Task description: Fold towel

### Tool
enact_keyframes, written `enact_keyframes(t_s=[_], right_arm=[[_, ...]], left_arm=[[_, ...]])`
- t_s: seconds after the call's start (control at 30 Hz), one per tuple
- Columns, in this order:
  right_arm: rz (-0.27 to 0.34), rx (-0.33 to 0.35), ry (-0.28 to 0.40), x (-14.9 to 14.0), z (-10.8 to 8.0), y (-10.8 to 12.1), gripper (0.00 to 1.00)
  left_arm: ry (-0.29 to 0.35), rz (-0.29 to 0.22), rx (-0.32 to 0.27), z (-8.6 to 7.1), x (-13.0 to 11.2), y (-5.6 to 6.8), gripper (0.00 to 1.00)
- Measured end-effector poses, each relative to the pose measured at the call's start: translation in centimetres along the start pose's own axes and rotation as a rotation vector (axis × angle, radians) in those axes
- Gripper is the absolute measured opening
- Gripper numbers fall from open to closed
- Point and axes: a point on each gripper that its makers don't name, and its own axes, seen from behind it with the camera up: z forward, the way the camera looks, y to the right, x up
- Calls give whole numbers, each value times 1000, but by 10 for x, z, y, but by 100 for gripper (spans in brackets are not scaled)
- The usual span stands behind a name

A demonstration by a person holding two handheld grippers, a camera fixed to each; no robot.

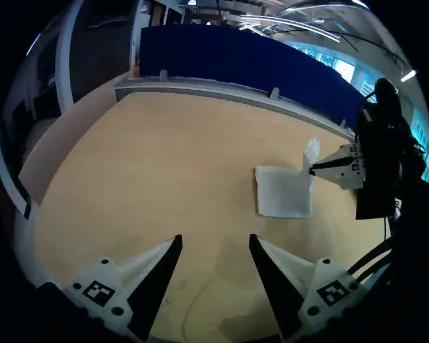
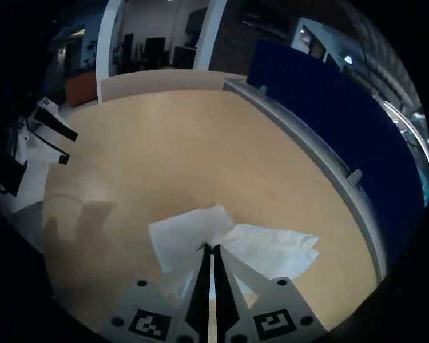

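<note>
Plainly, right claw (image 2: 211,247) pinches the towel (image 2: 180,237), its corner (image 1: 312,150) lifted in the left gripper view; left claw (image 1: 214,237) gapes empty.

The left gripper (image 1: 214,236) stands spread above the wooden table (image 1: 157,160); ahead-right of it, the right gripper (image 1: 313,169) pinches a lifted edge of the white towel (image 1: 283,194).

Item count:

- Towel (image 1: 283,197): one, right of centre in the left gripper view.
- Grippers: two. The left gripper (image 1: 214,240) is at the lower edge of the left gripper view. The right gripper (image 2: 210,248) is at the lower edge of the right gripper view.
- Fingers (image 1: 157,268): two per gripper.
- Square markers (image 1: 97,291): one per finger.
- Table (image 1: 157,160): one.
- Blue partition (image 1: 243,54): one, at the upper centre of the frame.
</note>
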Motion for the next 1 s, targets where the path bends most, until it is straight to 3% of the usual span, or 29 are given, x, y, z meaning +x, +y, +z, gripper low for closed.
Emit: enact_keyframes(t_s=[0.3,0.6,0.67,0.8,0.9,1.0], right_arm=[[-1,100,-62,-14,47,-48,3],[25,106,-87,-22,54,-53,7],[34,105,-86,-22,52,-53,12],[52,102,-79,-22,48,-50,40],[66,95,-73,-21,44,-48,55],[81,85,-70,-23,41,-45,62]], left_arm=[[4,-53,21,-9,-11,-14,86],[2,-59,25,-8,-13,-18,86],[1,-58,24,-7,-13,-18,86],[0,-54,21,-6,-13,-16,86],[0,-53,18,-6,-12,-15,86],[0,-54,17,-7,-10,-14,86]])
